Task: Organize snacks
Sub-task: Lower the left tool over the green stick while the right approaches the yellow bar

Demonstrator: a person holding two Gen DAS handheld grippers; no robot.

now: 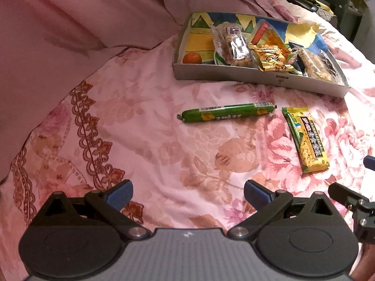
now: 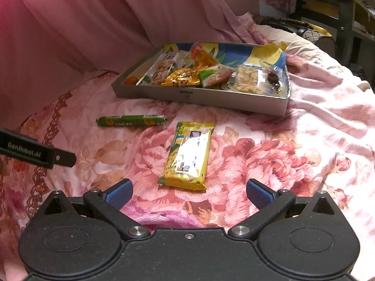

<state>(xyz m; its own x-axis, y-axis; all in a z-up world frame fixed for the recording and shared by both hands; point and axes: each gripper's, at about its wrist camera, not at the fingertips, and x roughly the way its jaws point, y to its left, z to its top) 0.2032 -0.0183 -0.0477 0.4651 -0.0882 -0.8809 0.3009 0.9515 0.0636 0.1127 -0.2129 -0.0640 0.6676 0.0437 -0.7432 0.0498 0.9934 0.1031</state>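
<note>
A shallow grey box [image 1: 257,77] with a colourful inside holds several wrapped snacks. It also shows in the right wrist view [image 2: 199,97]. A green sausage stick [image 1: 226,112] [image 2: 131,120] lies on the floral sheet in front of the box. A yellow snack bar [image 1: 305,138] [image 2: 188,155] lies to its right. My left gripper [image 1: 188,193] is open and empty, well short of the sausage. My right gripper [image 2: 188,193] is open and empty, just short of the yellow bar.
Pink floral bedding [image 1: 164,154] covers the surface. A pink curtain [image 1: 82,16] hangs behind and to the left. Dark furniture [image 2: 332,11] stands at the far right. The left gripper's body [image 2: 30,151] shows at the right wrist view's left edge.
</note>
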